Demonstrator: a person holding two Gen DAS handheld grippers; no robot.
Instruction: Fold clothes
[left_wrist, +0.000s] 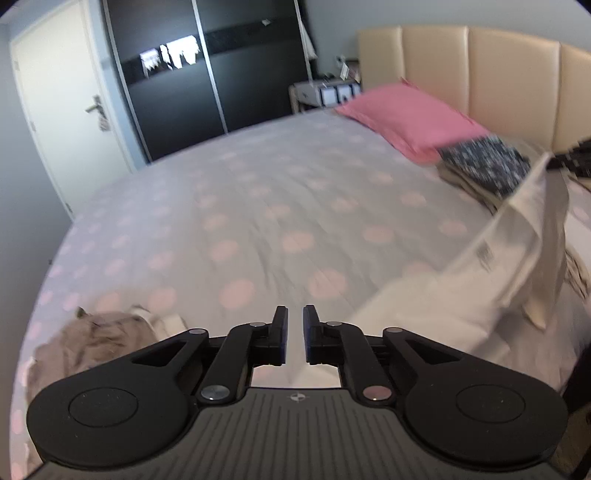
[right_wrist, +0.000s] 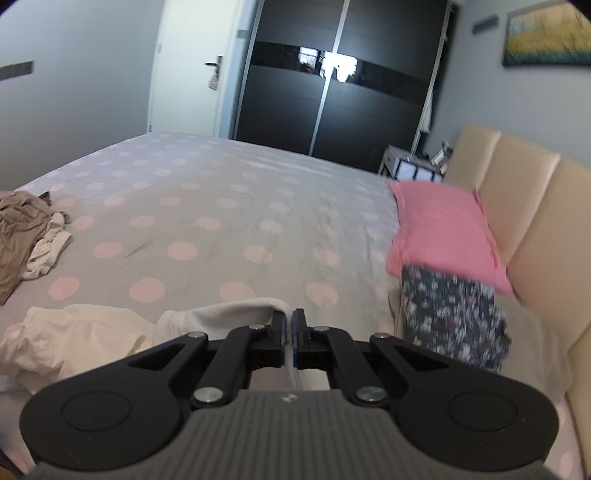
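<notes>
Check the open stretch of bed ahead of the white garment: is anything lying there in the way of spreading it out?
Nothing visible does. The right gripper pinches the white garment, and the dotted bedspread ahead is bare. The brown clothes pile lies far left; the floral folded stack sits right, by the pink pillow.

I can read no words or numbers anywhere. The nearest thing to a sign is a small round emblem, split into quarters, on the ribbed grey body of my left gripper (left_wrist: 295, 334); my right gripper (right_wrist: 289, 326) carries a small pale mark in the same spot, too tiny to make out. The white garment (left_wrist: 491, 266) that hangs up at the right of the left wrist view bears a dark printed patch like a label or code, but it is blurred and I cannot read it.
</notes>
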